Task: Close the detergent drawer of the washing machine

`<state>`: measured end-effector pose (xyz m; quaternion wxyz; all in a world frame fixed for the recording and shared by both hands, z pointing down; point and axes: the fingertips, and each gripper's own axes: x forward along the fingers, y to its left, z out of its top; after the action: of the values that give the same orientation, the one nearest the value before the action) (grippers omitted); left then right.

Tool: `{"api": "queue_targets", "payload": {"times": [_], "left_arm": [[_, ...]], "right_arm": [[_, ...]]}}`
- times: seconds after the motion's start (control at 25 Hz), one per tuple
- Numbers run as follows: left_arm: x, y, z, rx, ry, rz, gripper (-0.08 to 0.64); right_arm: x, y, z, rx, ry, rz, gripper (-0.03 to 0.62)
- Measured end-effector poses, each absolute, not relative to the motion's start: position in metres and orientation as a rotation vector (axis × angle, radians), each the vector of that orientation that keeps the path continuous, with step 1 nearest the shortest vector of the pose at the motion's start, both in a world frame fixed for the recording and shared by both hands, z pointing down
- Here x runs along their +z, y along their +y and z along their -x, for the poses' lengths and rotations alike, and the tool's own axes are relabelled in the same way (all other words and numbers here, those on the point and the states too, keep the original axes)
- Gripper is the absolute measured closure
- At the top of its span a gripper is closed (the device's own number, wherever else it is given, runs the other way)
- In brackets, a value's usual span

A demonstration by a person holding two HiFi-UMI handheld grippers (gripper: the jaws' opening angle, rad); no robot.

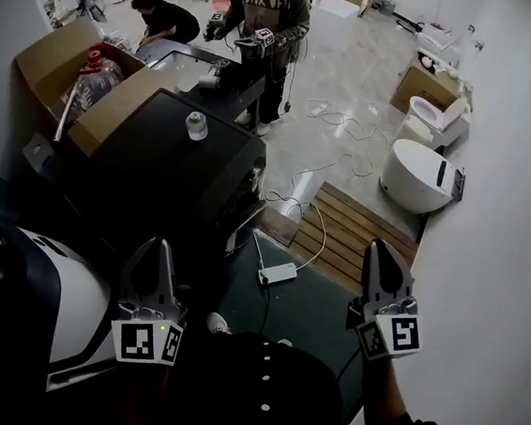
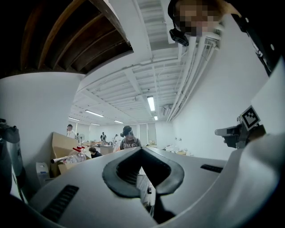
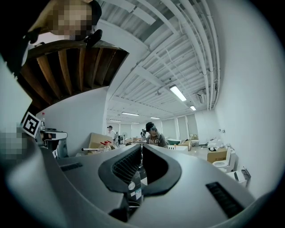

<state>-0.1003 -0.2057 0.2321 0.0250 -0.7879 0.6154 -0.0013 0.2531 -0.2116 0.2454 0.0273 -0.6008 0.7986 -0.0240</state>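
Observation:
A black boxy washing machine (image 1: 156, 181) stands ahead of me on the left, and its front faces right toward the floor. Its detergent drawer cannot be made out from this angle. My left gripper (image 1: 160, 245) hovers in the air short of the machine's near corner, shut, with nothing between its tips. My right gripper (image 1: 379, 249) is held over the dark floor mat to the right, well clear of the machine, also shut and empty. In the left gripper view the left gripper (image 2: 141, 149) points level across the room, and in the right gripper view the right gripper (image 3: 141, 145) does too.
A white roll (image 1: 195, 126) sits on the machine's top. An open cardboard box (image 1: 68, 73) with bottles stands at its left, and a white appliance (image 1: 68, 295) is at lower left. A power strip (image 1: 276, 274), cables, a wooden pallet (image 1: 353, 235) and white toilets (image 1: 420, 176) lie right. Several people stand beyond.

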Motion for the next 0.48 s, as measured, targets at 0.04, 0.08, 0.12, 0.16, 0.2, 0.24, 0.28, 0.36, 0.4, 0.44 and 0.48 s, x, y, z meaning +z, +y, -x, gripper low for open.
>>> {"api": "queue_targets", "payload": {"times": [0.04,0.08,0.12,0.16,0.2,0.24,0.28,0.36,0.4,0.44,0.48], "left_arm": [[0.2319,-0.2059,0.1008,-0.003,1.904,2.435,0.549],[0.2318,-0.2058,0.1007,-0.001,1.903,2.435,0.549],[0.2317,-0.2058,0.1001,0.0,1.902,2.436,0.549],[0.2317,-0.2058,0.0994,0.002,1.9,2.437,0.549],[0.2317,-0.2058,0.0988,0.003,1.899,2.438,0.549],[0.2318,-0.2059,0.0984,0.004,1.898,2.438,0.549],[0.2319,-0.2058,0.098,0.004,1.898,2.437,0.549],[0.2314,-0.2054,0.0974,0.004,1.897,2.436,0.549],[0.2308,-0.205,0.0972,0.005,1.896,2.436,0.549],[0.2303,-0.2045,0.0972,0.005,1.896,2.435,0.549],[0.23,-0.204,0.0971,0.005,1.896,2.436,0.549]], "right_arm": [[0.2453,-0.212,-0.252,-0.077,2.465,1.854,0.555],[0.2453,-0.212,-0.2514,-0.08,2.466,1.854,0.555],[0.2455,-0.2116,-0.251,-0.081,2.468,1.856,0.555],[0.246,-0.2112,-0.2505,-0.08,2.471,1.858,0.555],[0.2466,-0.2111,-0.25,-0.078,2.474,1.858,0.555],[0.2471,-0.2112,-0.2494,-0.077,2.476,1.857,0.555],[0.2473,-0.2113,-0.2487,-0.075,2.478,1.856,0.555],[0.245,-0.2116,-0.2468,-0.07,2.478,1.853,0.555],[0.2437,-0.2116,-0.2461,-0.069,2.477,1.852,0.555],[0.2442,-0.2112,-0.2462,-0.07,2.479,1.851,0.555],[0.2454,-0.2107,-0.2465,-0.071,2.483,1.85,0.555]]}}
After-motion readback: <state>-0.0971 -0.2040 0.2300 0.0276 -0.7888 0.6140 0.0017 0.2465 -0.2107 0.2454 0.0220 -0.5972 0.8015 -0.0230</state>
